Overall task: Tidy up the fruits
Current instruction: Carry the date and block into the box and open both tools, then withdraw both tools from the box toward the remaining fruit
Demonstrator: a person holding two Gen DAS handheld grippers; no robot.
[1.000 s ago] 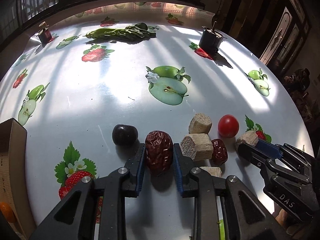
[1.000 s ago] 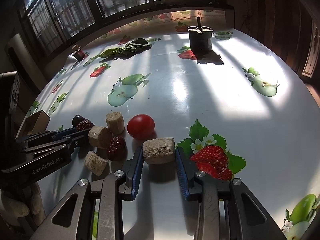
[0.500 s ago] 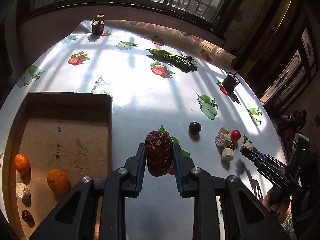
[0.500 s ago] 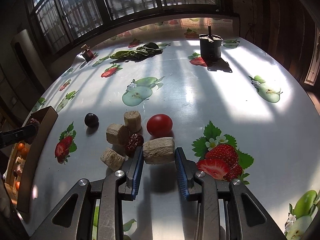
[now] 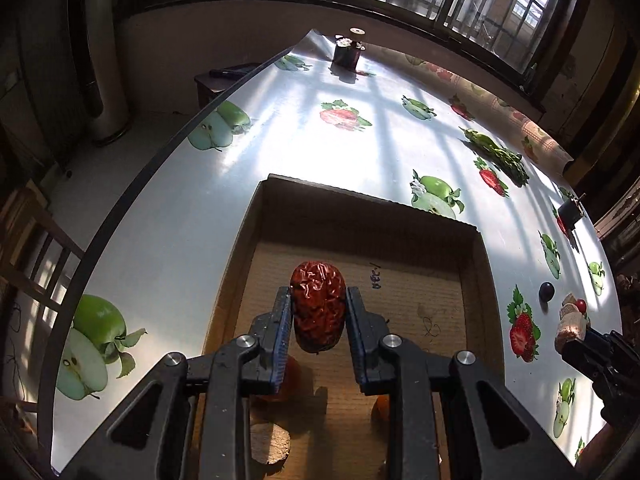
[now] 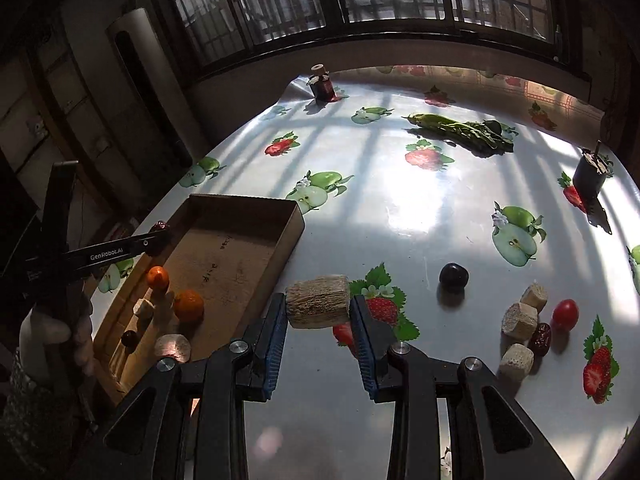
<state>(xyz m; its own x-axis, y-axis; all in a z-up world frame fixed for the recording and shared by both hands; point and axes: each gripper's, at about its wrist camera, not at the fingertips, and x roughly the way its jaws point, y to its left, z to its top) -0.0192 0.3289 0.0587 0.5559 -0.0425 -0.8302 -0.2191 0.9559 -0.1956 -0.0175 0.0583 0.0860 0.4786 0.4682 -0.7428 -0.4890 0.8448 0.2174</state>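
Fruit-print table (image 6: 420,216): left fingers (image 5: 280,320) pinch date (image 5: 318,306), hiding orange (image 5: 286,376); right fingers (image 6: 276,328) pinch cane chunk (image 6: 318,300).

Both wrist views look steeply down, sharing the cardboard tray (image 5: 476,240).

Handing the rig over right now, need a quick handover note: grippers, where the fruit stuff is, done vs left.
Left gripper: shut on a red date, held over the cardboard box.
Right gripper: shut on a tan cylinder chunk, above the table just right of the box.
Done: two oranges, pale chunks and a small dark fruit lie in the box.
Left: drop both held items; then the dark plum, cherry tomato, second date and three tan chunks on the table.
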